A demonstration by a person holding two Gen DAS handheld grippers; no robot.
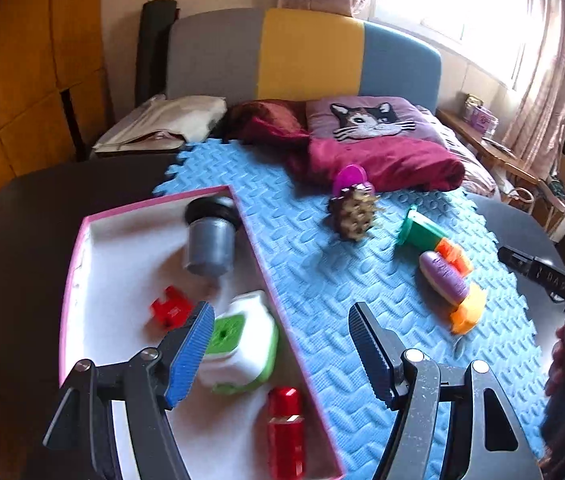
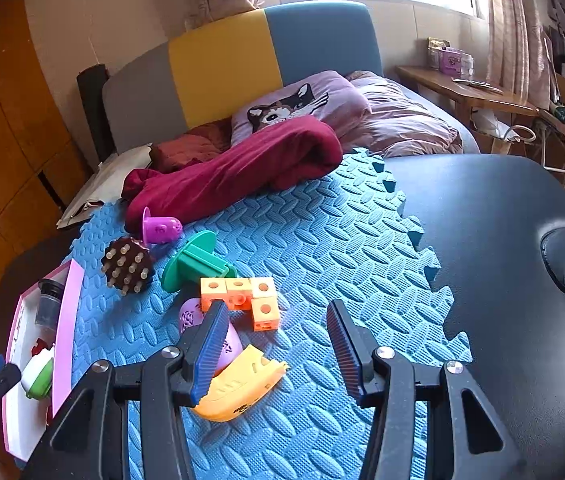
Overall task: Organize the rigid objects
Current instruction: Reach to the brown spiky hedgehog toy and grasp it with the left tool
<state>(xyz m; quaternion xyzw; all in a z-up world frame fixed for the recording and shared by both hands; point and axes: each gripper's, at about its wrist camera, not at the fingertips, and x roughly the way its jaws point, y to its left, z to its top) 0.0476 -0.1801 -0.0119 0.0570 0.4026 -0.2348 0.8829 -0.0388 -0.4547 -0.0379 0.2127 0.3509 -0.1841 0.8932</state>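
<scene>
Both tongs, left gripper (image 1: 282, 356) and right gripper (image 2: 274, 354), are half open and hold nothing. At nine o'clock from the right one lies the yellow toy (image 2: 238, 388); it looks light, hard and slippery, so grab its flat sides.

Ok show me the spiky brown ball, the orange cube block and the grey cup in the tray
spiky brown ball (image 2: 128, 266), right wrist view, middle of its studded face
orange cube block (image 2: 238, 294), right wrist view, middle cube
grey cup (image 1: 210, 246), left wrist view, side wall
</scene>
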